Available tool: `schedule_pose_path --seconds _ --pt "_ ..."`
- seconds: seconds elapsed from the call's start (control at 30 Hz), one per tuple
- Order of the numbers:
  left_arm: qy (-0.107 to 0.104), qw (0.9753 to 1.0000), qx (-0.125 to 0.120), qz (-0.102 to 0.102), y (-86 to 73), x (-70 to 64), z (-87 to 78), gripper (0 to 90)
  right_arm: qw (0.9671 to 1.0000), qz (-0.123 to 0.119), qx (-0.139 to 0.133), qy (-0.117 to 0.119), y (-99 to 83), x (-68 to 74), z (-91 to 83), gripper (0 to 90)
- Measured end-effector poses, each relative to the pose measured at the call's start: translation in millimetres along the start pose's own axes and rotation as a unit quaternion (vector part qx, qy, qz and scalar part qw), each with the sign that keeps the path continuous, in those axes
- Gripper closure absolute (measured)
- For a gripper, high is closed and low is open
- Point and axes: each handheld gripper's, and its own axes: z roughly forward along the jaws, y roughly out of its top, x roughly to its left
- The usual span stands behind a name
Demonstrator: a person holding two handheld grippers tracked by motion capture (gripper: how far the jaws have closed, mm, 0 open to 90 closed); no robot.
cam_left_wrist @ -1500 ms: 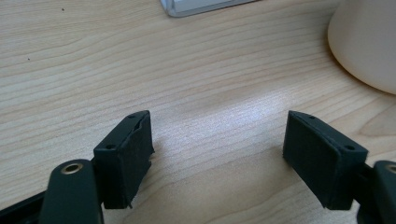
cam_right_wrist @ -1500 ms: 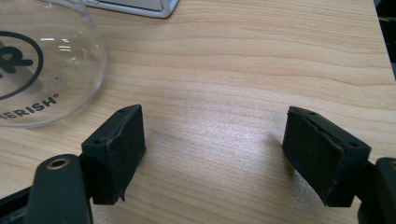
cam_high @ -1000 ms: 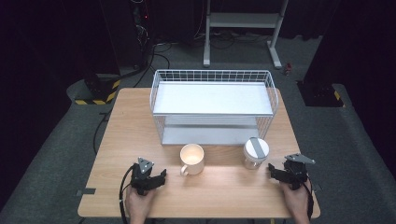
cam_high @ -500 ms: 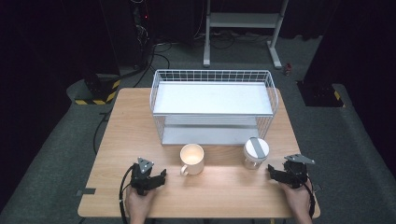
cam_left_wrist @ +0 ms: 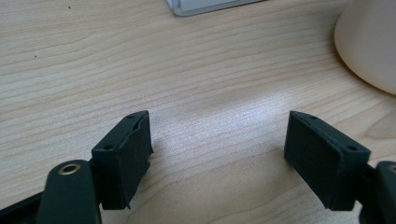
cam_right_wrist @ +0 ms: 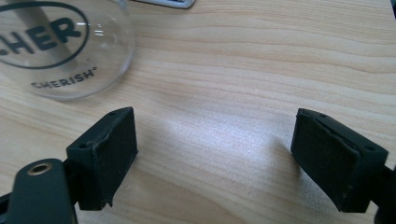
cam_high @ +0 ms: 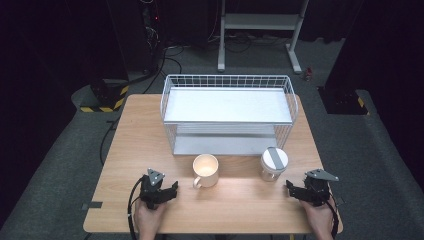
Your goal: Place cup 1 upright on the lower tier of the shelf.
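Nothing has shifted over the last second: both hands rest at the near edge of the worktop (cam_high: 125,130) exactly where they were, and the mug and jar stand unmoved. That reads as a pause before the first reach, with no object yet picked up.

The left tongs (cam_high: 159,189) sit near the left corner, held by the left hand (cam_high: 149,216); in the left gripper view the jaws are spread wide with only bare wood between them. The right tongs (cam_high: 304,190), in the right hand (cam_high: 320,216), are likewise wide open and hold nothing.

The cream mug (cam_high: 205,170) stands near the middle of the worktop, just right of the left tongs and apart from them, its handle turned toward the near left. In the left gripper view its rounded wall (cam_left_wrist: 369,42) shows at the far right. The glass jar (cam_high: 273,163), closed with a grey-striped lid, stands upright to the right of the mug and just far-left of the right tongs; the right gripper view catches its printed side (cam_right_wrist: 60,46) close by. Behind both sits the white wire rack (cam_high: 227,112), whose two shelves look empty, though the lower one is partly screened by the mesh.

Since each set of tongs is aimed at its nearest vessel, the likely next step is a short forward reach, probably to lift them toward the rack.
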Motion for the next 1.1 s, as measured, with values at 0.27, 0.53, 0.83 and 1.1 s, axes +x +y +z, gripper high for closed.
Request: schedule_pose_path --seconds 0.27,0.53,0.83,1.1 --pt "0.0 1.0 0.0 0.0 0.0 0.2 0.0 23.3 0.9997 -0.007 -0.009 0.019 -4.8 8.0 -9.9 14.6" --pt "0.0 1.0 0.0 0.0 0.0 0.0 0.0 23.3 0.9991 -0.019 -0.017 0.033 -9.5 16.4 -20.0 14.6" --pt "0.0 1.0 0.0 0.0 0.0 0.0 0.0 23.3 0.9981 -0.028 -0.028 0.048 -10.4 28.0 -26.3 14.4" --pt "0.0 1.0 0.0 0.0 0.0 0.0 0.0 23.3 0.9966 -0.037 -0.036 0.063 -4.8 39.4 -24.7 14.2"
